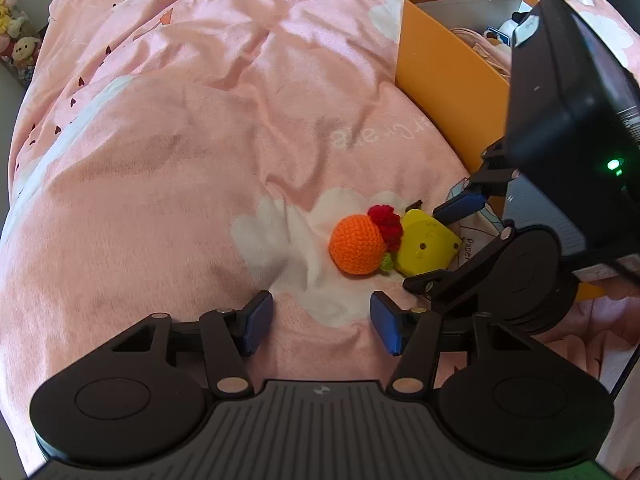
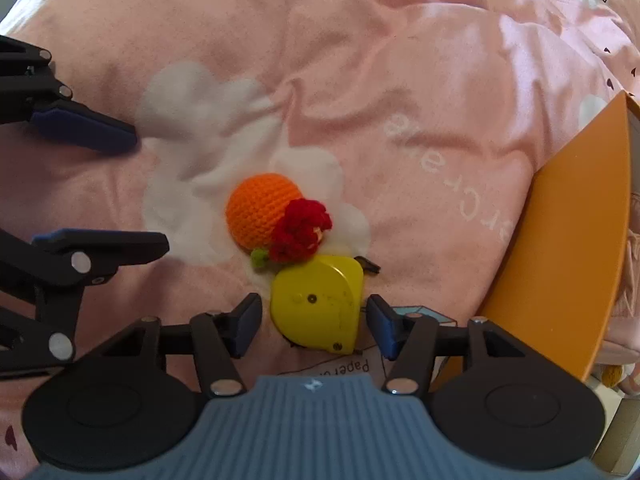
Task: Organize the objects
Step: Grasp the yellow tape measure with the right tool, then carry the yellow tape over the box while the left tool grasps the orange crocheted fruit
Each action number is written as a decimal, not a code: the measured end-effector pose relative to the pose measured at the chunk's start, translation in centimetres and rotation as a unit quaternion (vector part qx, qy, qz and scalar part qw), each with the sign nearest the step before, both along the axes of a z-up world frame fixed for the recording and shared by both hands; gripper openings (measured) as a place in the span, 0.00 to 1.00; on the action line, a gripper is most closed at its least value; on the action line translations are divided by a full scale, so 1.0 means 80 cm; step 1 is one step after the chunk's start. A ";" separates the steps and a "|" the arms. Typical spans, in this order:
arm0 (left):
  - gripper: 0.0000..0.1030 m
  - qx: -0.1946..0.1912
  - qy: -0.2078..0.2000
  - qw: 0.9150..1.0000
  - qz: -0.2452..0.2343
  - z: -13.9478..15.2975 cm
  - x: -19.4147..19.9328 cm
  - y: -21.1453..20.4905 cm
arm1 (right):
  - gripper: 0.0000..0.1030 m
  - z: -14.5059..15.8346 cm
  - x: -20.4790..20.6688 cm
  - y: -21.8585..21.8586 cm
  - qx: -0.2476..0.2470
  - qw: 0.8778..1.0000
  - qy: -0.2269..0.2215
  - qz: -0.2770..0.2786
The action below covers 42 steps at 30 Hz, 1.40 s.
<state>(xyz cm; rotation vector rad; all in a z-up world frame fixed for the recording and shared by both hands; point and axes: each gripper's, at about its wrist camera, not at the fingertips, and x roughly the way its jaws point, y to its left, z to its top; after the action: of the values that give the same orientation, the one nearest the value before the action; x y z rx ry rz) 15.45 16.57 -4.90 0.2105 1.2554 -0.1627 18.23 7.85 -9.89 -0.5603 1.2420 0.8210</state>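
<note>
On the pink bed cover (image 1: 160, 160) an orange crochet ball (image 1: 356, 244) (image 2: 260, 208) with a red crochet flower (image 1: 386, 224) (image 2: 302, 230) lies against a yellow tape measure (image 1: 424, 246) (image 2: 320, 308). My right gripper (image 2: 314, 325) (image 1: 440, 244) points down and straddles the tape measure. Its blue pads stand close to both sides, with a slim gap on the left, so it is open. My left gripper (image 1: 320, 322) (image 2: 150, 190) is open over bare cover, just short of the ball, with nothing between its fingers.
An orange cardboard box (image 1: 440, 80) (image 2: 568, 240) with several items inside stands on the bed close to the right of the tape measure. Small plush toys (image 1: 16, 40) sit beyond the bed's far left edge. The cover is wrinkled and soft.
</note>
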 end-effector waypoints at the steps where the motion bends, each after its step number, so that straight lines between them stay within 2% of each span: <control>1: 0.62 0.001 0.000 1.000 0.000 -0.001 0.001 0.000 | 0.56 -0.002 0.000 0.001 -0.002 1.000 0.001 0.000; 5: 0.62 0.004 0.001 1.000 -0.001 -0.002 0.001 0.000 | 0.52 -0.007 -0.001 0.002 -0.010 1.000 0.001 -0.003; 13: 0.63 0.002 -0.002 1.000 -0.015 0.002 -0.002 -0.002 | 0.51 0.008 -0.007 -0.015 0.011 1.000 -0.002 -0.006; 17: 0.69 -0.001 -0.002 0.999 -0.043 0.005 -0.005 -0.008 | 0.51 0.036 -0.009 -0.038 0.038 0.999 -0.010 -0.004; 19: 0.69 0.005 0.000 0.999 -0.055 0.005 -0.003 -0.011 | 0.51 0.053 -0.009 -0.048 0.056 0.998 -0.005 -0.005; 23: 0.69 0.015 -0.003 0.996 -0.087 0.002 0.005 -0.022 | 0.51 0.098 -0.019 -0.059 0.097 0.995 -0.028 0.002; 29: 0.70 -0.002 -0.002 0.992 -0.128 -0.008 0.020 -0.035 | 0.51 0.157 -0.004 -0.100 0.145 0.988 -0.057 -0.015; 36: 0.70 0.008 0.001 0.985 -0.172 -0.025 0.037 -0.054 | 0.51 0.166 0.012 -0.161 0.134 0.985 -0.080 -0.075; 42: 0.69 0.021 0.025 0.984 -0.176 -0.046 0.046 -0.062 | 0.51 0.138 0.023 -0.223 0.101 0.981 -0.070 -0.149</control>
<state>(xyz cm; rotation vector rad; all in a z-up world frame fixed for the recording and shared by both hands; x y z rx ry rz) 19.14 11.63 -8.56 0.4676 1.2645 -0.4485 20.04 -10.02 1.17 -0.2537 1.0659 0.6340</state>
